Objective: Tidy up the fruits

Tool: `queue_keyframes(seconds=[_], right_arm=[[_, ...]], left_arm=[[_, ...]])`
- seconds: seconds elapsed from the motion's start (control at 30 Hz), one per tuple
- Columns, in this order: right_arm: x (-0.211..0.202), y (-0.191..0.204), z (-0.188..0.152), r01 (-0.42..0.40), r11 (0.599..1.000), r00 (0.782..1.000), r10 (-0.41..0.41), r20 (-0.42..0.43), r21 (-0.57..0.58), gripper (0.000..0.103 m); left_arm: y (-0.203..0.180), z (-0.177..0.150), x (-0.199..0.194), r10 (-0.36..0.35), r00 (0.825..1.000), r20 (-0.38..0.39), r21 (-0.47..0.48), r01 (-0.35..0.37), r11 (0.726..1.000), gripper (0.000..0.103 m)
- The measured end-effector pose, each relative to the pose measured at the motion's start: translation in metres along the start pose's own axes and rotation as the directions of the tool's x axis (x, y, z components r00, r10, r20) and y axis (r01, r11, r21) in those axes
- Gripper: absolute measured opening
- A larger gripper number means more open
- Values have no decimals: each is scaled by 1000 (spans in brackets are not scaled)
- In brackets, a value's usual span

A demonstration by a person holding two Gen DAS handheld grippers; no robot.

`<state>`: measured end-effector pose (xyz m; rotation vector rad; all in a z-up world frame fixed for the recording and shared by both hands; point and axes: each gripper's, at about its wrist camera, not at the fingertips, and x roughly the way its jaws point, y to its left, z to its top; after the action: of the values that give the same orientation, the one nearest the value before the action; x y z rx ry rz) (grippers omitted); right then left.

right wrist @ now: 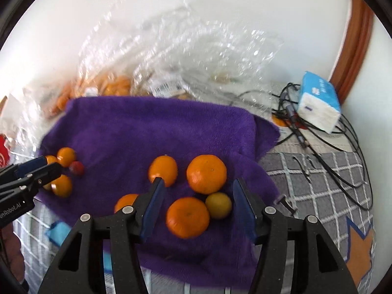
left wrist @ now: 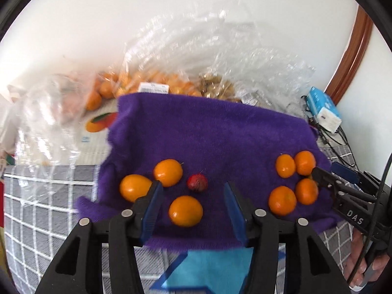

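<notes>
A purple towel (left wrist: pixel 210 132) (right wrist: pixel 156 127) lies on the checked cover. On its left side are three smooth orange fruits (left wrist: pixel 185 210) and one small red fruit (left wrist: pixel 197 182) (right wrist: pixel 76 167). On its right side is a cluster of mandarins (left wrist: pixel 282 200) (right wrist: pixel 206 173) with one smaller yellowish fruit (right wrist: pixel 218 205). My left gripper (left wrist: pixel 193 196) is open and empty, low over the left group, with the nearest orange fruit between its fingers. My right gripper (right wrist: pixel 197 198) is open and empty over the mandarins, with one mandarin (right wrist: pixel 188 216) between its fingers.
Clear plastic bags (left wrist: pixel 171 56) with more oranges (left wrist: pixel 156 83) and brown items stand behind the towel. A blue tissue pack (right wrist: pixel 318 103) and black cables (right wrist: pixel 325 147) lie at the right. A light blue cloth (left wrist: pixel 208 269) is at the near edge.
</notes>
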<state>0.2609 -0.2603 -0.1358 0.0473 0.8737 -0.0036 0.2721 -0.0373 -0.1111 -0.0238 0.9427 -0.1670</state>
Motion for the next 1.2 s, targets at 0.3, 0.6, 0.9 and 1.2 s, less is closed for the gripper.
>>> queue_keyframes(seconds=[0.3,0.6,0.9,1.2], right_arm=[[-89,-4,-31,-16,996,999,11,53,90,58],[-175,5,-83,-1,998,985,-9,171,57,79],[-222,7,-133,19,998,970,-32,242,56,95],[-245,9,-170,16,998,964,-34,265,67,97]], left_arm=[[11,-34,-87,28,994,109,-19,-26,999,67],[4,-83,-171,39,977,212,-38,-31,999,81],[-4,-127,-212,47,966,255,-52,-35,998,88],[-11,-156,-235,69,954,292,-50,-57,997,96]])
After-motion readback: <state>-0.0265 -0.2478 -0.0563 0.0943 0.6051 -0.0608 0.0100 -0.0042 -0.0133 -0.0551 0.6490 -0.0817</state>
